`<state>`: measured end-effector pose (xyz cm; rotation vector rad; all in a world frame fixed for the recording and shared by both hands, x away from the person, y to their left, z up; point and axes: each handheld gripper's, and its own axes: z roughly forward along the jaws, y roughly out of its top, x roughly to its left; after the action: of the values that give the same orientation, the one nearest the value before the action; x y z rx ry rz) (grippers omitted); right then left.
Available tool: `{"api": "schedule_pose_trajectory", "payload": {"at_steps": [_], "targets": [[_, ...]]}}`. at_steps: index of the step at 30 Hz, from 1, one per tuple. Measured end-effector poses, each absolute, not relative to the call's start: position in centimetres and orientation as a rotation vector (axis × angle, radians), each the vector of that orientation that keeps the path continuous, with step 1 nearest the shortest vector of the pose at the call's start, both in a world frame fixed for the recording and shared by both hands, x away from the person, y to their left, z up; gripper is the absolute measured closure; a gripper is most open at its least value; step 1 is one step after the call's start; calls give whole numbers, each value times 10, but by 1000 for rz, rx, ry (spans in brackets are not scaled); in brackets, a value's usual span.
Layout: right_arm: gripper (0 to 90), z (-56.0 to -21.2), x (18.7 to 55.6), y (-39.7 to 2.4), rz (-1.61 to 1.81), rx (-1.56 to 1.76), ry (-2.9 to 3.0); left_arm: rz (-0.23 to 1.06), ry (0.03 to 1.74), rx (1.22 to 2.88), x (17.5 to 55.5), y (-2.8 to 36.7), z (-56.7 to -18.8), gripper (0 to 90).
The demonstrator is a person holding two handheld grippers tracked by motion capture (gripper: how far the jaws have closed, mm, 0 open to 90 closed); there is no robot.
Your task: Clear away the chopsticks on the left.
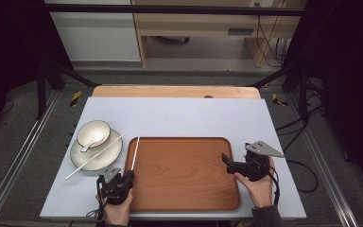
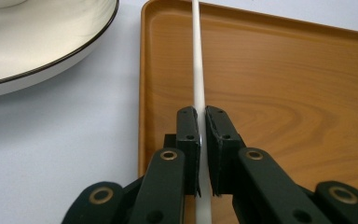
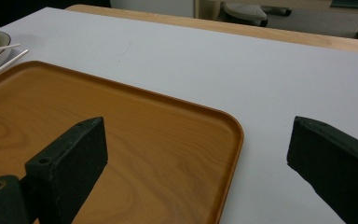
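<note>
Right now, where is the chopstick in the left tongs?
High view: the chopstick lies along the tray's left rim, beside the plate, clamped in the left tongs.

Left gripper (image 1: 131, 176) sits at the near-left corner of the wooden tray (image 1: 184, 189), fingers pinched on a white chopstick (image 1: 135, 152) lying along the tray's left rim. A second chopstick (image 1: 96, 156) rests across the plate (image 1: 108, 154), beside the bowl (image 1: 93, 132). Right gripper (image 1: 226, 160) hovers over the tray's right edge on the worktop (image 1: 179, 116).

The tray (image 1: 184, 175) floor lies bare for passage, while the plate (image 1: 96, 153) and bowl (image 1: 93, 133) crowd the tabletop (image 1: 179, 116) just left.
</note>
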<state>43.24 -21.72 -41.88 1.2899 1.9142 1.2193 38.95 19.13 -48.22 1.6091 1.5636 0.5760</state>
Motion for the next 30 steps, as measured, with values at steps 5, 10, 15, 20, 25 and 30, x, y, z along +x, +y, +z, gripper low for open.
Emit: {"api": "schedule_pose_trajectory", "payload": {"at_steps": [5,10,15,20,25,30], "targets": [[51,-419,432,-216,1221,1289,1916,555,1579,1631,391,190,-483,840],[51,-418,432,-217,1224,1287,1914,551,1589,1637,392,190,-483,838],[51,-418,432,-218,1225,1288,1908,549,1589,1644,392,190,-483,836],[51,-417,431,-218,1225,1285,1909,551,1584,1649,392,189,-483,820],[51,-417,431,-218,1226,1283,1905,567,1554,1642,391,189,-479,797],[51,-415,430,-220,1230,1284,1895,603,1437,1655,393,196,-454,734]]}}
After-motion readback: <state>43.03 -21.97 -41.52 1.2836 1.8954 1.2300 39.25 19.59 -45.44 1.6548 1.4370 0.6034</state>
